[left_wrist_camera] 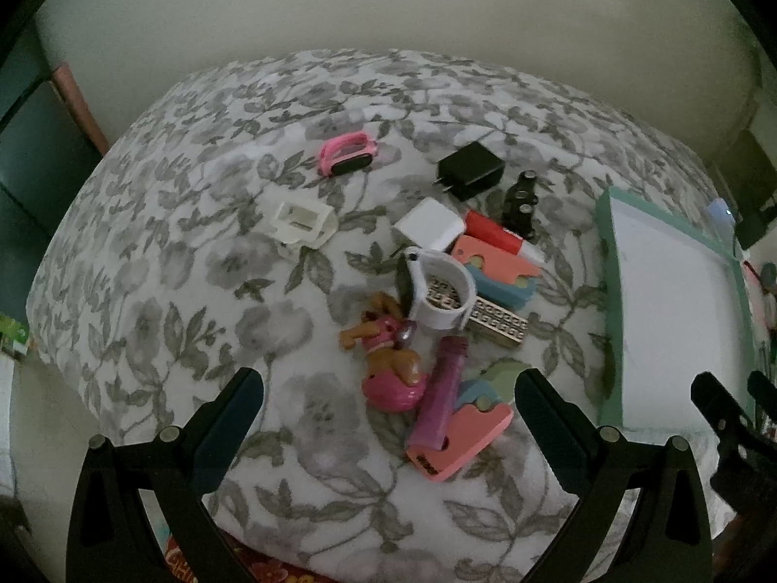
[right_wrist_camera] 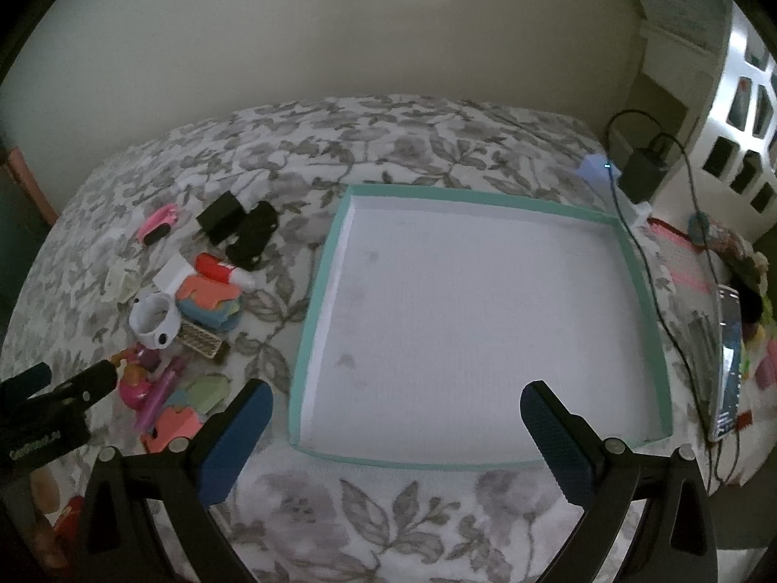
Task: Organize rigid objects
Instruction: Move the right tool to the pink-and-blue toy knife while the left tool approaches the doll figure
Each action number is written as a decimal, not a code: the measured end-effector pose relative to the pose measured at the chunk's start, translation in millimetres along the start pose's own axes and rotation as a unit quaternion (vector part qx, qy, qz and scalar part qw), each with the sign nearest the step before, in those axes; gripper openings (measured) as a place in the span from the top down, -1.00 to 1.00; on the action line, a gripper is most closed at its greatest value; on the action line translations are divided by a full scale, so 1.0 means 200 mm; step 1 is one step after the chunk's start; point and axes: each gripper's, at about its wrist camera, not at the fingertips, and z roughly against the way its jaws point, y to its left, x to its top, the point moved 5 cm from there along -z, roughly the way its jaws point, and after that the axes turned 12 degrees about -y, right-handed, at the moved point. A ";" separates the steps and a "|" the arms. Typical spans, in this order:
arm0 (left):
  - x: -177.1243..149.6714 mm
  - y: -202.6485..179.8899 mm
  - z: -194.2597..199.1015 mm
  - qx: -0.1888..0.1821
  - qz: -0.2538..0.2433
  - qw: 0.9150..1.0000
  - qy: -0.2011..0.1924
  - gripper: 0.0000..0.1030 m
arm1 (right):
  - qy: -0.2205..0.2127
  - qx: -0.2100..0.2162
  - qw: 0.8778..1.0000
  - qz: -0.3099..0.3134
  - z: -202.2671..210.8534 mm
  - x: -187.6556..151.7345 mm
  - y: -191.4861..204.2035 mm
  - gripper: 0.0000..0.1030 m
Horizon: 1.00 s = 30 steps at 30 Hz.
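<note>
left wrist view: left tongs (left_wrist_camera: 388,418) spread wide, empty, over a cluster of small rigid objects on the grey floral bedspread (left_wrist_camera: 170,291): pink dog figurine (left_wrist_camera: 388,359), white ring-shaped watch (left_wrist_camera: 439,294), black plug adapter (left_wrist_camera: 471,170). right wrist view alone shows whole the teal-rimmed shallow white tray (right_wrist_camera: 646,301), frame centre, empty, beneath the wide, empty right tongs (right_wrist_camera: 396,418).

Both views are dim and flat, with muted colours, soft grain and almost no cast shadows. Fisheye distortion bows the flowered bedspread (left_wrist_camera: 204,262) and blackens the corners. In the right wrist view, daylight glares off the white lattice (right_wrist_camera: 743,111) at upper right.
</note>
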 end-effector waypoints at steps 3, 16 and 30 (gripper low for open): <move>0.01 0.06 -0.01 0.022 0.016 1.000 0.003 -1.00 | 0.004 0.030 1.000 0.004 -0.01 0.00 0.06 -1.00; -0.06 0.28 -0.15 0.047 0.073 0.994 0.068 -1.00 | 0.063 0.143 0.982 0.102 -0.10 -0.11 0.54 -1.00; -0.11 0.35 -0.24 0.047 0.099 0.988 0.109 -1.00 | 0.135 0.189 0.951 0.203 -0.24 -0.33 0.80 -1.00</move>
